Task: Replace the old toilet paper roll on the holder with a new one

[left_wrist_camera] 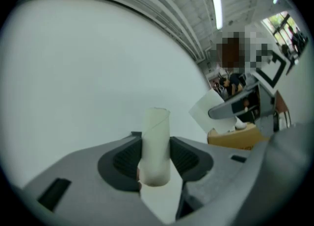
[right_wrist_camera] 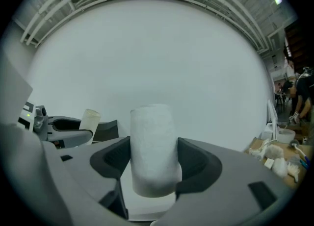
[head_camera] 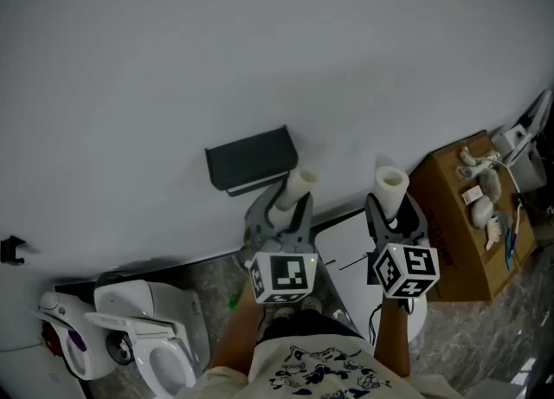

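Left gripper fingers clamp a thin bare cardboard tube; right gripper fingers clamp a thicker white paper roll.

Smooth pale cardboard tube in your left gripper of matt grey plastic, soft fuzzy paper roll in your right gripper, matt dark holder at frame centre, smooth matt wall, glossy white toilet lower left.

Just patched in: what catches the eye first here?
Two rolls held up before the plain white wall: the left gripper is shut on a thin bare cardboard tube, the right gripper on a thicker white toilet paper roll. A dark grey box-shaped holder sits on that wall, just left of the tube.
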The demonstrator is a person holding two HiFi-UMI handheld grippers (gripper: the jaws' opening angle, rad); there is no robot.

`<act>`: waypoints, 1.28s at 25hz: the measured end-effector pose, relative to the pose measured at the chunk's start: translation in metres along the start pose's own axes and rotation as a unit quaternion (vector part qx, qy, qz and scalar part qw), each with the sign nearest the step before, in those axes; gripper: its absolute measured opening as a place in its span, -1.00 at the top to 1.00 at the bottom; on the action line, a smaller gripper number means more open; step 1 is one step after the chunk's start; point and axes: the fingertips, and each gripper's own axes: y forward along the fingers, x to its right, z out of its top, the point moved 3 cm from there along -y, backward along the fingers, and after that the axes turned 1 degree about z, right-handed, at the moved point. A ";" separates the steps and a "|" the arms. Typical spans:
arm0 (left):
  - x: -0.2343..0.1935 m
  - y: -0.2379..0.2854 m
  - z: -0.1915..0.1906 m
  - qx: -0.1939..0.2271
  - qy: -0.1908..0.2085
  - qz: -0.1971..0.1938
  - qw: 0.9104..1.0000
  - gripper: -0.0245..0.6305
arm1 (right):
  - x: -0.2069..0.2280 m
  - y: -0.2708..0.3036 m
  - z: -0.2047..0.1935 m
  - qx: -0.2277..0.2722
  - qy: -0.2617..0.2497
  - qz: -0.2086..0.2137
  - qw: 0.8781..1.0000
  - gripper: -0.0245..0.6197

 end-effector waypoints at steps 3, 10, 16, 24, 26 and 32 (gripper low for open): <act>-0.019 -0.014 0.005 0.027 -0.067 0.000 0.997 0.36 | -0.010 0.002 0.002 0.001 -0.001 0.011 1.000 -0.02; -0.060 -0.042 -0.008 0.044 -0.186 0.029 0.981 0.36 | -0.033 0.009 0.005 0.003 -0.007 0.033 0.999 -0.02; -0.083 -0.061 -0.019 0.044 -0.213 0.061 0.974 0.36 | -0.051 0.013 0.004 0.001 -0.010 0.051 0.999 -0.02; -0.104 -0.077 -0.021 0.046 -0.213 0.087 0.972 0.36 | -0.068 0.031 -0.002 -0.018 -0.095 0.064 0.993 -0.02; -0.108 -0.079 -0.022 0.045 -0.212 0.092 0.972 0.36 | -0.072 0.041 -0.001 -0.026 -0.156 0.065 0.985 -0.02; -0.120 -0.087 -0.024 0.045 -0.222 0.100 0.969 0.36 | -0.080 0.072 -0.009 -0.057 -0.381 0.050 0.921 -0.02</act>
